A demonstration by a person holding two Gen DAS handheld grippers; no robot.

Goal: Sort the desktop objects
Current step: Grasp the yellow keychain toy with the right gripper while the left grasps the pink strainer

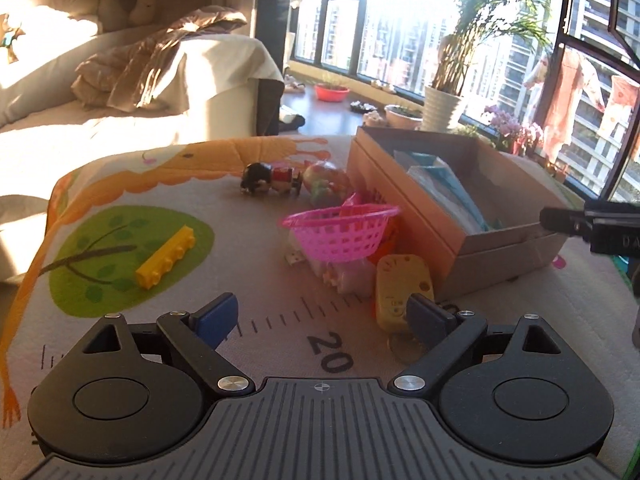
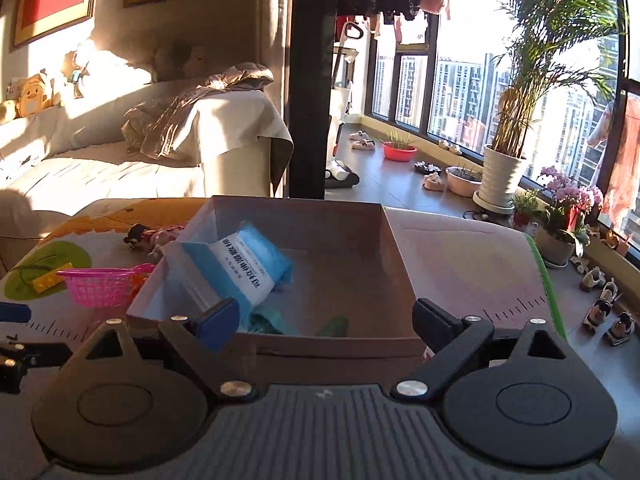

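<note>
OK, left wrist view first: your left gripper (image 1: 322, 320) is spread wide with nothing between the fingers, low over the printed play mat (image 1: 256, 264). A pink plastic lattice basket (image 1: 340, 232) sits ahead, tilted on a small pile of toys; something pink pokes over its rim, can't tell what. A yellow rounded toy (image 1: 402, 292) is just beside your right finger. A yellow studded brick (image 1: 166, 258) lies apart on the green patch. The cardboard box (image 1: 452, 208) at right holds teal and white packets.

Right wrist view: your right gripper (image 2: 326, 318) is also released and empty, at the box's (image 2: 340, 344) near wall. Only this view shows the box floor: a blue-and-white labelled soft pack (image 2: 244, 264) leans in the left corner, and a green item (image 2: 334, 326) sits by the near wall. The basket (image 2: 100, 286) and brick (image 2: 46, 282) sit left of the box.
</note>
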